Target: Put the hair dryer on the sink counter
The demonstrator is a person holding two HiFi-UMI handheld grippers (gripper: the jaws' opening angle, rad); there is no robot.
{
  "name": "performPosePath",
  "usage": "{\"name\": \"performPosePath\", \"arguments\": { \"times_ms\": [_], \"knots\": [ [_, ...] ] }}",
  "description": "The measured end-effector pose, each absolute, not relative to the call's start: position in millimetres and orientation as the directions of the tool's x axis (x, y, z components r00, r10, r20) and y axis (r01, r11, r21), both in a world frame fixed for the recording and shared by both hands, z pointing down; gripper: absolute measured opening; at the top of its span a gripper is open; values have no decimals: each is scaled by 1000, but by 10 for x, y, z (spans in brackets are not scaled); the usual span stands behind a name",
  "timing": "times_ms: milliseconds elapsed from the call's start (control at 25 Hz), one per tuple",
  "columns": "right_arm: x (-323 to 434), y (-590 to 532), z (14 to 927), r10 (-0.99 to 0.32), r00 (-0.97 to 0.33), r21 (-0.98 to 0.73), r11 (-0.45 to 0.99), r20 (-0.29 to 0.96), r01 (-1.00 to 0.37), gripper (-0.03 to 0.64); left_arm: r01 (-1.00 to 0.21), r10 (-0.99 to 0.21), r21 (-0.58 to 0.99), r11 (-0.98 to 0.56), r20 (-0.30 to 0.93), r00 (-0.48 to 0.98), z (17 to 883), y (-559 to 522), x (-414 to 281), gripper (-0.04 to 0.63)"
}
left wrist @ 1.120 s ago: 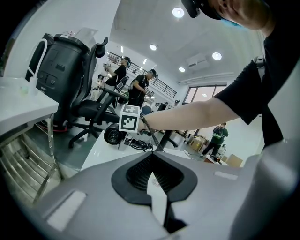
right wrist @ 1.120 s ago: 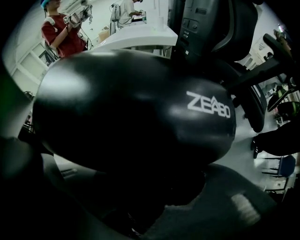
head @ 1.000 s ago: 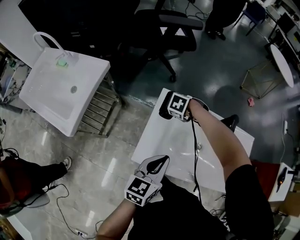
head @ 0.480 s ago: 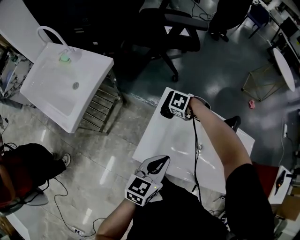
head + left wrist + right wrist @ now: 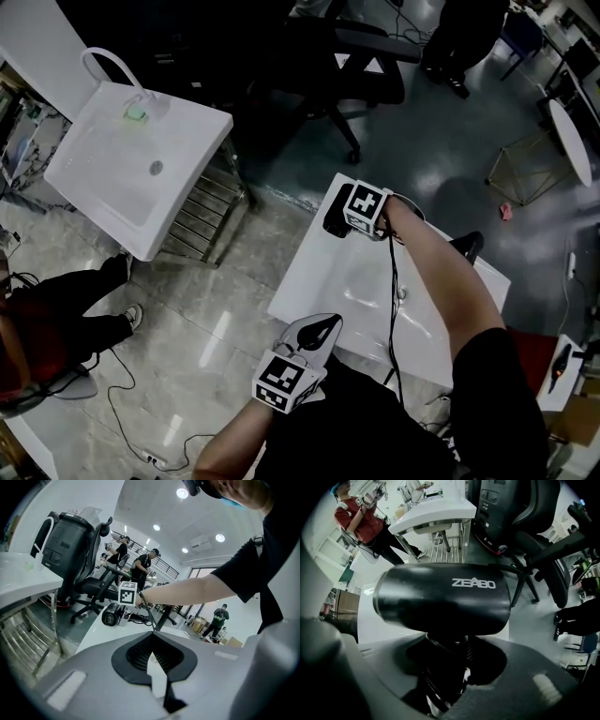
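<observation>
Glossy white counter (image 5: 314,286): right gripper (image 5: 449,652) jaws opening round matte black cylindrical hair dryer (image 5: 440,599); left gripper (image 5: 151,638) closed.

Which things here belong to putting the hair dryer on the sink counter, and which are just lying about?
Job: hair dryer; sink counter; right gripper, jaws opening round the dryer's handle.
Lying about: second sink; office chair; left gripper, shut and empty.

Overhead we look steeply down at the white sink counter (image 5: 319,281); both gripper views share the black cylindrical hair dryer (image 5: 440,597), right one closest.
</observation>
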State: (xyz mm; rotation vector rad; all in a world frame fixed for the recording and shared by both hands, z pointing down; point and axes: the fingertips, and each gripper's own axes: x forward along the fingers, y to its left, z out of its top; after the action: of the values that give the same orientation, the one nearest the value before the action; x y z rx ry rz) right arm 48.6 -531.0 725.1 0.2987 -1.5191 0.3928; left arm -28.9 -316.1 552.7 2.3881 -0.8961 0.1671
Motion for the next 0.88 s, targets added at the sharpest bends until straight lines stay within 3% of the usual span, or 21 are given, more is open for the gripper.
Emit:
{"name": "performPosePath", "arguments": {
  "times_ms": [400,880],
  "knots": [
    [473,-5319,7229,-1,-54,-25,876,999,-482,212,-638,-568,469,-611,303,766,5505,-3028,-333,3],
    [523,-5109,6655,-182,-113,91,830,977,-551,222,-627,-572,425,-653,266,776,5315,-2783,-482,3]
  ]
}}
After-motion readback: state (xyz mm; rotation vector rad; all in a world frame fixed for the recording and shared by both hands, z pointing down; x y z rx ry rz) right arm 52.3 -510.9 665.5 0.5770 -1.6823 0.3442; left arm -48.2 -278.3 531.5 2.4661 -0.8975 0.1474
